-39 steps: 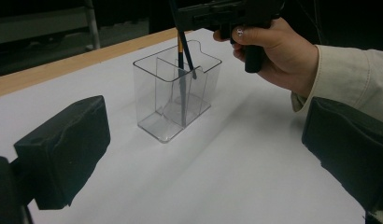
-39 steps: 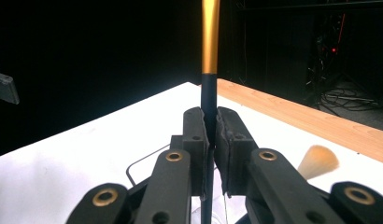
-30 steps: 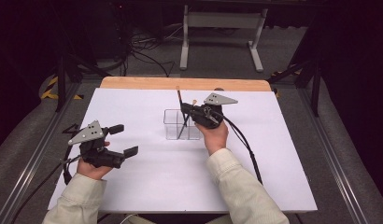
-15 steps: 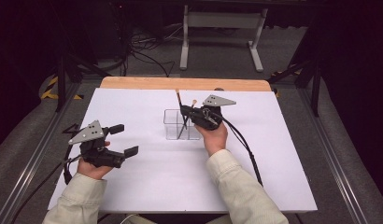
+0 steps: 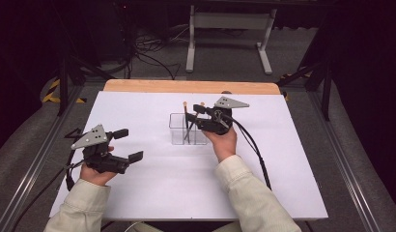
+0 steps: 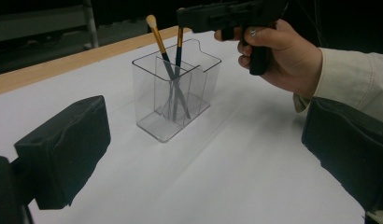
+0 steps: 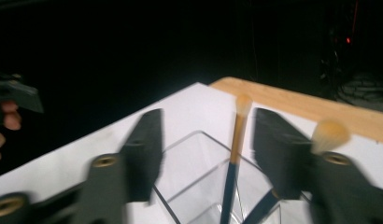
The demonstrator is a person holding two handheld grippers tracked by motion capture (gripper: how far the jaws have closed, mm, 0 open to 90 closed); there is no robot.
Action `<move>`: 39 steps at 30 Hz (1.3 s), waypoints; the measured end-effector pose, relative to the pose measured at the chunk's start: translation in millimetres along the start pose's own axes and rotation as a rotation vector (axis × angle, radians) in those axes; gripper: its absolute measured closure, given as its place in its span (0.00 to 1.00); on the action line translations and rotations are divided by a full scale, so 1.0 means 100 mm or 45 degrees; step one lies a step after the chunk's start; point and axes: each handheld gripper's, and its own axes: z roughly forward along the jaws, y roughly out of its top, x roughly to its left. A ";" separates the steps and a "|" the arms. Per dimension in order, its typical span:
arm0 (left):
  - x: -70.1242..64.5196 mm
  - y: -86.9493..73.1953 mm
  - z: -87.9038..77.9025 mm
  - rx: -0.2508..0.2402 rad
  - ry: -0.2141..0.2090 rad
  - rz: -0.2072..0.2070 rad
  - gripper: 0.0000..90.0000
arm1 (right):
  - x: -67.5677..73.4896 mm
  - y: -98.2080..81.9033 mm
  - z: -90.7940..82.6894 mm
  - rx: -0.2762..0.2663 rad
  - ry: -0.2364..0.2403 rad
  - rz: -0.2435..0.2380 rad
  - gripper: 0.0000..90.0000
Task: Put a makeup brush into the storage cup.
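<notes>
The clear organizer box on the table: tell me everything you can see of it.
The clear organizer box looks like transparent plastic, rectangular, open-topped, split by inner walls into compartments, with a stepped notch in its far rim. It stands upright on the white table surface, near the middle toward the wooden edge. Two makeup brushes stand inside, dark handles crossing and leaning, gold ferrules and pale tips above the rim. The right gripper hangs over it with jaws open, one brush between them unpressed.
</notes>
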 end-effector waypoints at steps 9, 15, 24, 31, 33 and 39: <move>0.00 -0.01 -0.02 -0.002 0.008 -0.004 0.02 | 0.13 0.18 -0.28 -0.008 -0.005 -0.133 0.11; -0.02 -0.02 -0.05 -0.006 0.013 -0.001 0.02 | 0.17 0.22 -0.46 0.010 -0.016 -0.166 0.01; -0.03 -0.06 -0.07 -0.011 0.013 -0.006 0.02 | 0.21 0.29 -0.89 0.042 -0.066 -0.207 0.00; -0.06 -0.07 -0.12 -0.022 0.005 -0.009 0.02 | 0.22 0.31 -1.15 0.037 -0.093 -0.243 0.00; -0.05 -0.09 -0.13 -0.026 0.007 -0.008 0.02 | 0.21 0.31 -1.22 0.045 -0.104 -0.246 0.00; -0.05 -0.12 -0.16 -0.030 0.013 -0.022 0.02 | 0.18 0.30 -1.42 0.052 -0.126 -0.246 0.00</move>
